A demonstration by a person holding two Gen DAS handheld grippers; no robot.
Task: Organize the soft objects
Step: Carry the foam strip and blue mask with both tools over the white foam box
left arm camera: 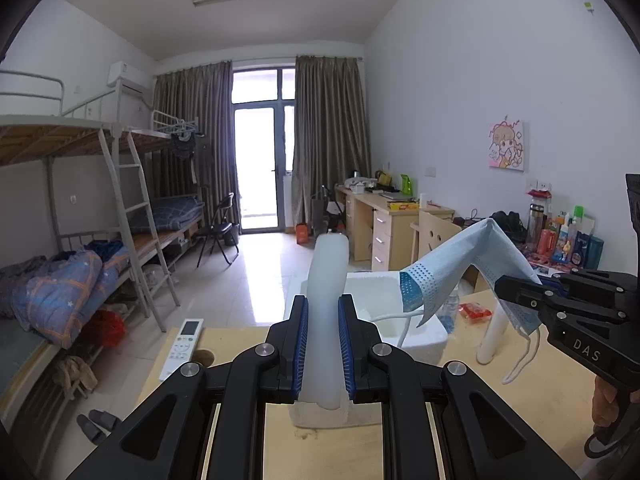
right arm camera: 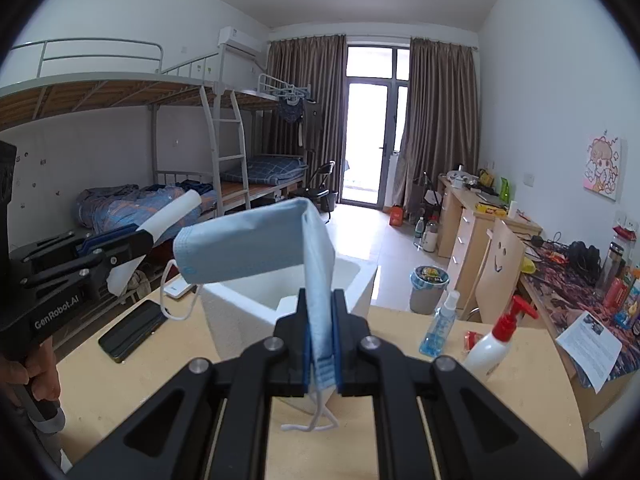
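On the left edge of the wooden table [left arm camera: 480,420] a white remote control [left arm camera: 183,347] lies flat; from the right wrist's view a black phone [right arm camera: 134,330] lies on that same side, with a small white device beyond it that is partly hidden. The left gripper [left arm camera: 323,344] is clamped on a pale, translucent white strip [left arm camera: 326,280] — soft-looking and curved, it rises from between the blue pads and bends over at the top. In the right wrist view that strip [right arm camera: 176,210] sticks out up and to the right from the left gripper [right arm camera: 138,240], held clear of the table.

Behind both grippers stands an open white foam box [left arm camera: 384,284], its near wall just past the left gripper's fingertips. To its right the right gripper [right arm camera: 321,344] is closed tight on a light blue face mask [right arm camera: 256,248]: the pads pinch one short end, the mask stands up, folds over at the top and droops to the left above the box [right arm camera: 240,300]. One white ear loop [right arm camera: 312,420] hangs below the jaws, another dangles from the drooping end.

Further right on the table stand a clear blue spray bottle [right arm camera: 438,326] and a white pump bottle with a red top [right arm camera: 496,342], with a small red packet [right arm camera: 472,338] between them — all well apart from the mask.
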